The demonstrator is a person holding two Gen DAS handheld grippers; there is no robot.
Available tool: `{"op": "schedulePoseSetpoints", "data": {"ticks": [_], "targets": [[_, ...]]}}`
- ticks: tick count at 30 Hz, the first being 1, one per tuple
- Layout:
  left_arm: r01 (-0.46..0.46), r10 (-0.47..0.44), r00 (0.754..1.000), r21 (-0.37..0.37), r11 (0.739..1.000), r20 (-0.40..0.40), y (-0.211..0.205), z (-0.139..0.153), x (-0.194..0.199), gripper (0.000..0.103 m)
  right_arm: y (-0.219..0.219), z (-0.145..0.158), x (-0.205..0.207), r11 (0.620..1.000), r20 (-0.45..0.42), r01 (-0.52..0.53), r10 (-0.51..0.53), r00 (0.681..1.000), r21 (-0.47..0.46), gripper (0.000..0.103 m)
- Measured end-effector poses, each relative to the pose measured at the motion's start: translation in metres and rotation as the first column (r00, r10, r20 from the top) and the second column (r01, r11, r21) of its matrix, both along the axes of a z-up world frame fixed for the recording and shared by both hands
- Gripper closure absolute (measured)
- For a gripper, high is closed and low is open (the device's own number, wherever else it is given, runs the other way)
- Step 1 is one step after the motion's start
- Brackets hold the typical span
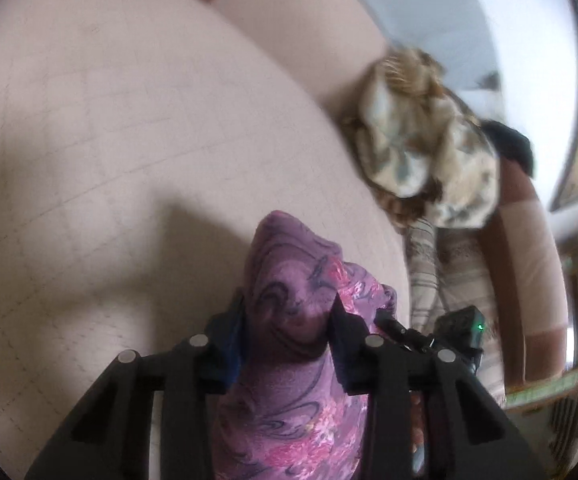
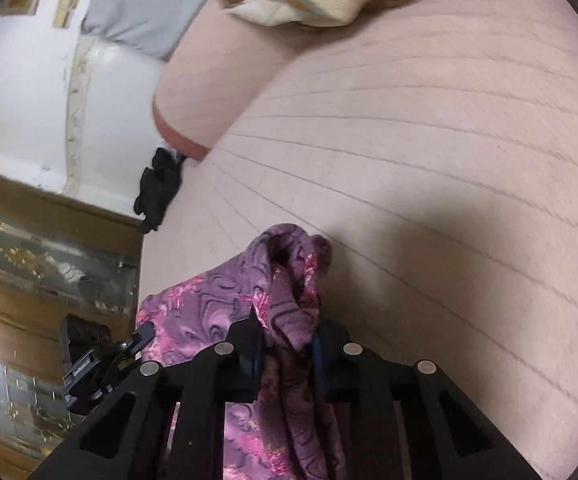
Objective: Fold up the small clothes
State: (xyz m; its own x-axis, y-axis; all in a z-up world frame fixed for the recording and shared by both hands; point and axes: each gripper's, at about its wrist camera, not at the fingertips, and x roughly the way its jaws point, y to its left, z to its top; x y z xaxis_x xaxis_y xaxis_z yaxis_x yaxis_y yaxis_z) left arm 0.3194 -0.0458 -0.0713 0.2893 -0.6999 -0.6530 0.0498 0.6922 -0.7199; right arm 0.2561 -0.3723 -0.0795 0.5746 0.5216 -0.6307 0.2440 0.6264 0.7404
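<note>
A purple garment with pink flower print (image 1: 289, 280) is bunched between the fingers of my left gripper (image 1: 289, 308), which is shut on it just above the pale pink bed cover (image 1: 109, 140). In the right wrist view the same purple garment (image 2: 289, 280) stands up in a fold between the fingers of my right gripper (image 2: 287, 332), also shut on it. The cloth spreads leftward from that fold (image 2: 185, 304). The other gripper's black body (image 1: 461, 332) shows at the right of the left wrist view, close beside mine.
A heap of cream and brown floral clothes (image 1: 429, 140) lies on the bed toward the pillow end, with striped cloth (image 1: 449, 264) below it. A dark item (image 2: 159, 188) sits at the bed's edge. Beyond the edge are a white wall and wooden flooring (image 2: 29, 280).
</note>
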Motion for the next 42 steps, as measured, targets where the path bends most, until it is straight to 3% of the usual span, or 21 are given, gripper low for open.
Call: {"op": "schedulePoseSetpoints", "data": {"ticks": [2, 3, 5, 7, 10, 12, 15, 17, 18, 19, 22, 24, 26, 29, 33, 36, 37, 38, 39, 40, 42], "targets": [[0.03, -0.023, 0.999, 0.156, 0.987, -0.045, -0.011, -0.017, 0.004, 0.052, 0.007, -0.014, 0.007, 0.998, -0.095, -0.008, 0.002, 0.995, -0.061, 0.065], [0.029, -0.021, 0.998, 0.164, 0.986, -0.052, -0.01, -0.019, 0.002, 0.045, 0.007, -0.02, 0.005, 1.0, -0.102, -0.004, 0.003, 0.995, -0.014, 0.058], [0.034, -0.03, 0.999, 0.097, 0.995, -0.041, -0.001, -0.01, -0.011, 0.04, 0.0, -0.015, -0.008, 0.998, -0.09, 0.035, -0.03, 0.995, 0.052, 0.052], [0.041, -0.041, 0.999, 0.086, 0.995, 0.003, 0.005, 0.003, -0.032, 0.027, -0.01, -0.004, -0.033, 0.993, -0.052, 0.078, -0.073, 0.996, 0.09, 0.028], [0.059, -0.062, 0.998, 0.13, 0.99, 0.023, 0.002, 0.005, -0.049, 0.025, -0.003, -0.001, -0.052, 0.99, -0.039, 0.047, -0.043, 0.998, 0.13, 0.027], [0.045, -0.042, 0.999, 0.166, 0.985, -0.02, -0.003, -0.004, -0.042, 0.025, 0.001, -0.007, -0.051, 0.988, -0.048, 0.041, -0.034, 0.998, 0.149, 0.027], [-0.013, 0.022, 0.998, 0.158, 0.987, -0.055, 0.004, -0.016, -0.02, 0.025, 0.006, -0.007, -0.037, 0.992, -0.042, 0.017, -0.012, 0.999, 0.125, 0.028], [-0.022, 0.037, 0.994, 0.144, 0.989, -0.099, 0.004, -0.025, -0.006, 0.03, 0.013, -0.014, -0.022, 0.997, -0.101, -0.01, 0.018, 0.995, 0.076, 0.044], [-0.024, 0.037, 0.993, 0.119, 0.993, -0.11, 0.005, -0.025, -0.003, 0.05, 0.017, -0.022, -0.016, 0.998, -0.142, -0.016, 0.023, 0.99, 0.053, 0.077], [-0.004, 0.013, 0.992, 0.071, 0.997, -0.125, 0.005, -0.024, -0.001, 0.068, 0.019, -0.027, -0.012, 0.997, -0.149, -0.018, 0.029, 0.988, 0.073, 0.082], [-0.031, 0.019, 0.987, -0.074, 0.997, -0.158, 0.017, -0.006, 0.005, 0.078, 0.021, -0.011, -0.004, 0.997, -0.106, -0.043, 0.049, 0.993, 0.059, 0.09], [-0.038, 0.023, 0.994, -0.135, 0.99, -0.108, 0.032, 0.016, 0.011, 0.079, 0.027, 0.004, 0.009, 0.995, -0.048, -0.07, 0.074, 0.996, 0.071, 0.092], [-0.051, 0.043, 0.997, -0.127, 0.991, -0.064, 0.046, 0.035, 0.024, 0.079, 0.036, 0.013, 0.028, 0.988, -0.008, -0.112, 0.113, 0.994, 0.106, 0.092], [-0.067, 0.066, 0.998, -0.09, 0.994, -0.015, 0.064, 0.049, 0.061, 0.079, 0.063, 0.014, 0.077, 0.982, 0.005, -0.174, 0.175, 0.985, 0.074, 0.092], [-0.107, 0.108, 0.994, 0.031, 0.994, -0.035, 0.075, 0.029, 0.107, 0.073, 0.089, -0.013, 0.139, 0.978, -0.027, -0.199, 0.201, 0.979, 0.059, 0.092], [-0.13, 0.151, 0.982, 0.179, 0.975, -0.11, 0.089, 0.004, 0.105, 0.072, 0.103, -0.029, 0.155, 0.968, -0.069, -0.25, 0.248, 0.966, -0.016, 0.082], [-0.101, 0.118, 0.987, 0.15, 0.983, -0.109, 0.094, 0.005, 0.095, 0.07, 0.1, -0.025, 0.148, 0.974, -0.065, -0.229, 0.228, 0.972, -0.004, 0.074], [-0.083, 0.095, 0.991, 0.13, 0.988, -0.091, 0.097, 0.007, 0.08, 0.06, 0.098, -0.015, 0.135, 0.977, -0.047, -0.212, 0.212, 0.976, -0.001, 0.067], [-0.074, 0.083, 0.994, 0.13, 0.989, -0.069, 0.101, 0.009, 0.062, 0.043, 0.094, -0.002, 0.111, 0.978, -0.009, -0.208, 0.208, 0.978, -0.013, 0.048], [-0.073, 0.081, 0.996, 0.159, 0.985, -0.043, 0.105, 0.011, 0.032, 0.038, 0.095, 0.006, 0.09, 0.979, 0.006, -0.203, 0.204, 0.979, -0.029, 0.031], [-0.064, 0.071, 0.997, 0.182, 0.981, -0.028, 0.108, 0.009, -0.011, 0.036, 0.098, 0.011, 0.046, 0.977, -0.027, -0.204, 0.203, 0.979, -0.055, 0.03]]}}
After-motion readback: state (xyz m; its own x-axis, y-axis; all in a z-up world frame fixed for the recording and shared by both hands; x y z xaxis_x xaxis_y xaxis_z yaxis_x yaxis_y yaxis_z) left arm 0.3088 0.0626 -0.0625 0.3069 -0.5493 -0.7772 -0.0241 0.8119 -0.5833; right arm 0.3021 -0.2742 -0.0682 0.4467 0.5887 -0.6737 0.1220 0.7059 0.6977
